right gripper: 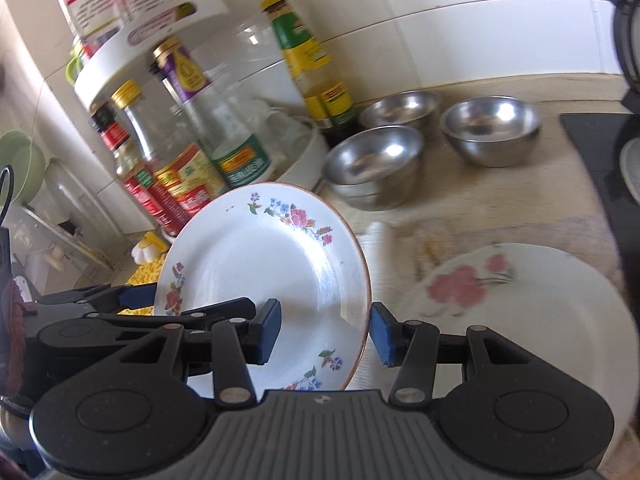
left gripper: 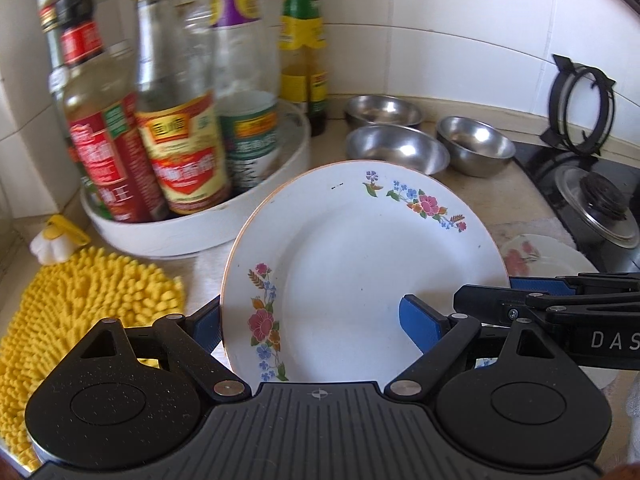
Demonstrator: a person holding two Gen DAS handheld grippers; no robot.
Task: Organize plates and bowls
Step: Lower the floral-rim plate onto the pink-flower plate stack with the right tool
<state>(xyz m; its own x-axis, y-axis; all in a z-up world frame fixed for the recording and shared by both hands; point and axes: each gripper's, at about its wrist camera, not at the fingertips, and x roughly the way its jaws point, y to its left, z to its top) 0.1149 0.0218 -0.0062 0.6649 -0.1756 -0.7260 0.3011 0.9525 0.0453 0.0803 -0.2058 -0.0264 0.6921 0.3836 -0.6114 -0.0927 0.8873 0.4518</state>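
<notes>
A white plate with small coloured flowers [left gripper: 360, 256] [right gripper: 264, 280] is held tilted above the counter, between both grippers. My left gripper [left gripper: 316, 328] stands wide around its left rim, one blue pad behind the plate, one in front. My right gripper [right gripper: 326, 332] straddles its right rim, pads [right gripper: 382, 334] apart from the rim. A larger white plate with pink flowers [right gripper: 532, 312] [left gripper: 536, 258] lies flat on the counter to the right. Three steel bowls [right gripper: 376, 164] [left gripper: 396, 148] stand at the back by the wall.
A white round rack [left gripper: 208, 216] of sauce bottles stands at back left. A yellow chenille mat [left gripper: 80, 304] lies at left. A black gas hob [left gripper: 592, 196] with a pan support is at right. The tiled wall is close behind.
</notes>
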